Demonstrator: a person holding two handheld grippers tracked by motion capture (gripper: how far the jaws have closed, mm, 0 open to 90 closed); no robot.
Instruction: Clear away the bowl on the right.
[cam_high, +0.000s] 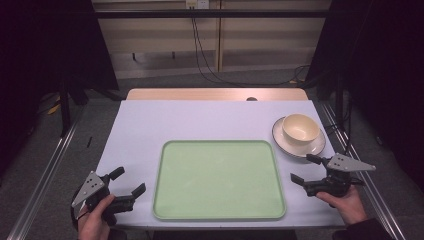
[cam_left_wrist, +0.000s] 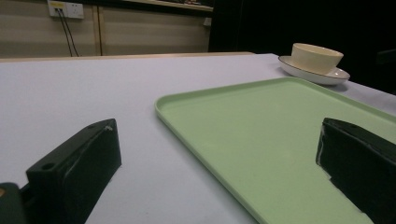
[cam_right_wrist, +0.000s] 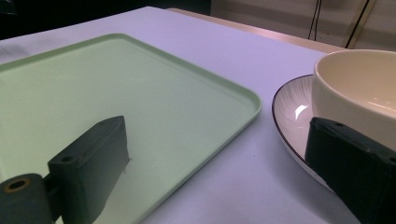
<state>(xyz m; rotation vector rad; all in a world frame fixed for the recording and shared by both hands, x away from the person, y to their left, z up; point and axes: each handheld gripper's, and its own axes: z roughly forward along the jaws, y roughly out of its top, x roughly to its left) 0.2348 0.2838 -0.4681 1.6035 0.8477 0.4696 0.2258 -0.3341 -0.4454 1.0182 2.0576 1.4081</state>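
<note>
Pale green tray (cam_high: 219, 180) at the centre of the white table (cam_high: 150, 125). Cream bowl (cam_high: 300, 128) on a plate (cam_high: 292, 145) (dark-rimmed) at 2 o'clock. Left gripper (cam_high: 128, 183) at 8 o'clock, right gripper (cam_high: 305, 168) at 4 o'clock; both jaws spread wide, holding nothing.

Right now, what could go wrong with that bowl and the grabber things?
The cream round bowl only rests loose on the white dark-rimmed plate, so it might slide if the plate gets tilted. The open right gripper sits very near the plate and could bump it. The plate lies close to the table's right edge.
</note>
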